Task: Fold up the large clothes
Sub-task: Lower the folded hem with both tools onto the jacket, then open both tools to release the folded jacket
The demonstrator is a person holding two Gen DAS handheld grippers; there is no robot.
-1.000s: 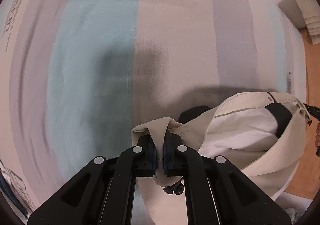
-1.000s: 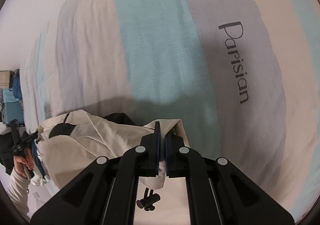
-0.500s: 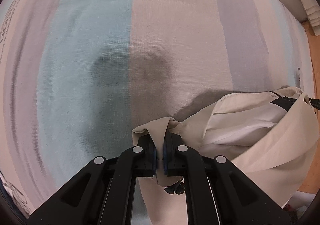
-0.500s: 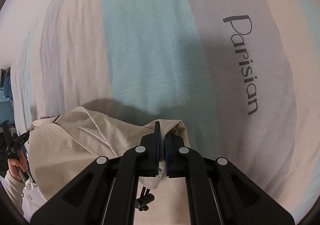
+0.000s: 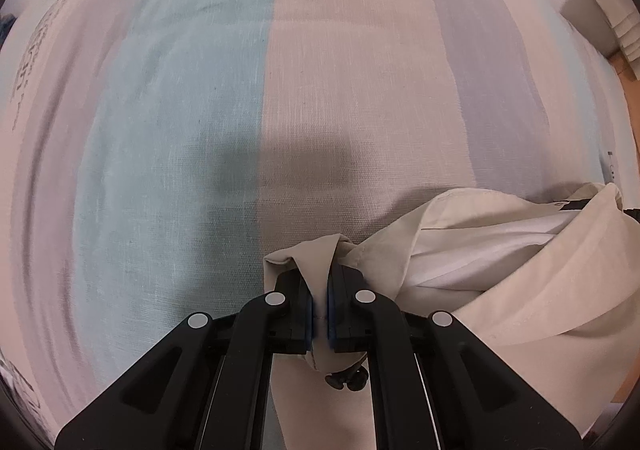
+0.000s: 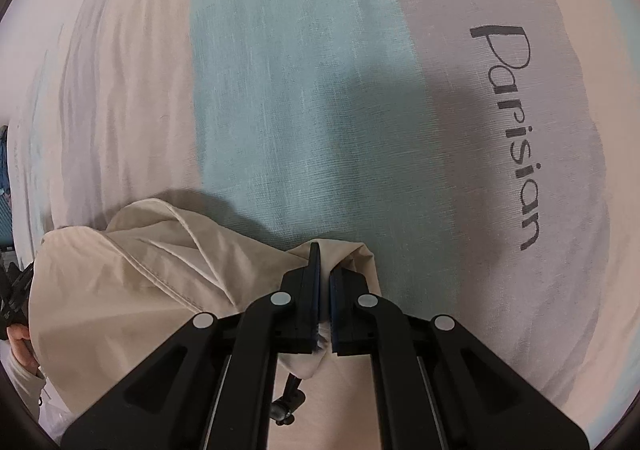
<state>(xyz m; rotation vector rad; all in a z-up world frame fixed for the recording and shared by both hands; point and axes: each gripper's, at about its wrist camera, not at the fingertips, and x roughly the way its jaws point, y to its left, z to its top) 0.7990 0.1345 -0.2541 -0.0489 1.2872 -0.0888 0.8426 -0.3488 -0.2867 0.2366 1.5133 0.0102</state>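
Note:
A cream-beige garment [image 5: 500, 262] with a white lining hangs between my two grippers, just above a striped bed sheet [image 5: 320, 70]. My left gripper [image 5: 319, 290] is shut on a bunched edge of the garment, which spreads off to the right. In the right wrist view my right gripper [image 6: 324, 282] is shut on another bunched edge of the same garment [image 6: 132, 282], which spreads off to the left. The garment's lower part is hidden under the grippers.
The sheet [image 6: 300, 70] has teal, pink and grey stripes and the printed word "Parisian" [image 6: 516, 138]. A wooden floor strip [image 5: 630, 98] and white stacked items [image 5: 618, 22] lie at the bed's far right edge. The other hand [image 6: 18, 338] shows at the left.
Both grippers have moved down closer to the sheet with the garment still held. The garment's open side with the dark patch has swung out toward the frame edges.

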